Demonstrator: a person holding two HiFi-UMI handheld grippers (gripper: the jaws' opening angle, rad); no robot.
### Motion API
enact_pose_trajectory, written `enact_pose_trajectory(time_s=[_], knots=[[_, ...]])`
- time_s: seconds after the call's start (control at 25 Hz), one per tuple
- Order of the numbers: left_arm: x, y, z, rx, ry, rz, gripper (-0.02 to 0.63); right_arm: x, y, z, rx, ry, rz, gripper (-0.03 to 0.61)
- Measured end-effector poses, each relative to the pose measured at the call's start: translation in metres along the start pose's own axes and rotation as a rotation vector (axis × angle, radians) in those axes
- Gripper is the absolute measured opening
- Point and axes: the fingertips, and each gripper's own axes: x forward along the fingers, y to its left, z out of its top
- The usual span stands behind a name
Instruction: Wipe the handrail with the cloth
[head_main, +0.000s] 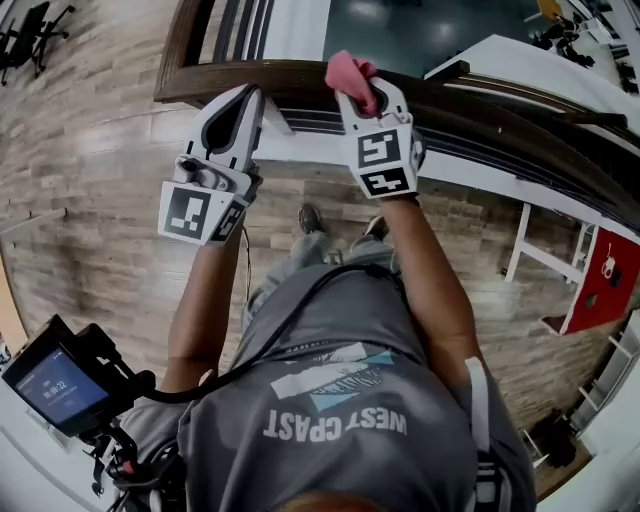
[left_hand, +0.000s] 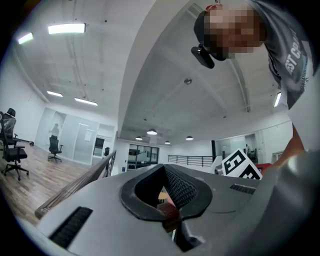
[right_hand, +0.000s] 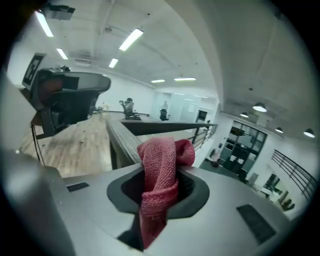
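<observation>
A dark wooden handrail (head_main: 480, 112) runs across the top of the head view, from upper left down to the right. My right gripper (head_main: 356, 92) is shut on a pink-red cloth (head_main: 349, 72), and the bunched cloth sits at the rail's top. In the right gripper view the cloth (right_hand: 160, 165) hangs folded between the jaws of the right gripper (right_hand: 161, 196), with the rail (right_hand: 122, 137) just beyond. My left gripper (head_main: 246, 98) is beside it to the left, tips at the rail, jaws together and holding nothing. In the left gripper view the left gripper (left_hand: 167, 202) looks shut and the rail (left_hand: 75, 187) recedes left.
Beyond the rail is a drop to a lower floor (head_main: 420, 25). White furniture (head_main: 545, 62) and a red panel (head_main: 602, 282) stand at the right. A screen device (head_main: 58, 385) hangs at lower left. The person's shoes (head_main: 311, 219) stand on wood flooring. Office chairs (left_hand: 12, 152) stand far left.
</observation>
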Motion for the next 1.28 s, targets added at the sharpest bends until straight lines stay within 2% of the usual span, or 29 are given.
enact_pose_trajectory(time_s=[0.08, 0.16, 0.24, 0.36, 0.44, 0.48, 0.56, 0.72, 0.8, 0.84, 0.88, 0.96, 1.08, 1.16, 1.28], knots=[[0.0, 0.001, 0.001, 0.007, 0.0, 0.002, 0.006, 0.017, 0.028, 0.019, -0.044, -0.001, 0.098, 0.072], [-0.001, 0.005, 0.002, 0.013, -0.003, 0.012, 0.006, 0.012, 0.021, 0.018, -0.025, -0.002, 0.115, 0.072], [-0.002, 0.01, 0.003, 0.015, -0.006, 0.027, 0.006, -0.017, -0.022, -0.004, 0.025, 0.002, 0.015, 0.072], [-0.005, 0.015, 0.003, 0.006, -0.006, 0.048, 0.005, -0.073, -0.099, -0.062, 0.109, 0.084, -0.187, 0.072], [-0.007, 0.015, -0.001, -0.005, -0.002, 0.053, 0.005, -0.092, -0.115, -0.086, 0.132, 0.119, -0.244, 0.072], [-0.007, 0.014, -0.002, -0.011, 0.0, 0.052, 0.006, -0.091, -0.111, -0.086, 0.125, 0.119, -0.241, 0.072], [-0.005, 0.009, -0.005, -0.022, 0.001, 0.042, 0.006, -0.069, -0.08, -0.066, 0.088, 0.096, -0.173, 0.072], [0.005, -0.002, 0.001, -0.034, -0.029, 0.004, 0.005, 0.009, 0.016, -0.004, -0.069, 0.017, 0.069, 0.072], [0.007, -0.002, 0.001, -0.004, -0.01, 0.008, 0.006, 0.028, 0.049, 0.028, -0.095, 0.008, 0.194, 0.072], [0.006, 0.0, 0.003, 0.011, -0.007, 0.015, 0.005, 0.03, 0.052, 0.038, -0.088, 0.001, 0.222, 0.072], [0.005, 0.003, 0.005, 0.026, -0.008, 0.024, 0.005, 0.027, 0.044, 0.042, -0.074, -0.014, 0.209, 0.072], [0.001, 0.014, 0.006, 0.051, -0.01, 0.034, 0.006, 0.022, 0.003, 0.029, -0.019, -0.019, 0.098, 0.072], [0.0, 0.04, -0.007, 0.042, 0.022, 0.021, 0.006, 0.035, -0.039, -0.012, 0.052, 0.076, -0.039, 0.072], [0.003, 0.047, -0.013, 0.02, 0.033, 0.011, 0.005, 0.054, -0.023, -0.004, 0.01, 0.08, -0.036, 0.072], [0.0, 0.035, -0.002, 0.045, 0.007, 0.012, 0.006, 0.08, 0.037, 0.022, -0.079, 0.045, 0.101, 0.072]])
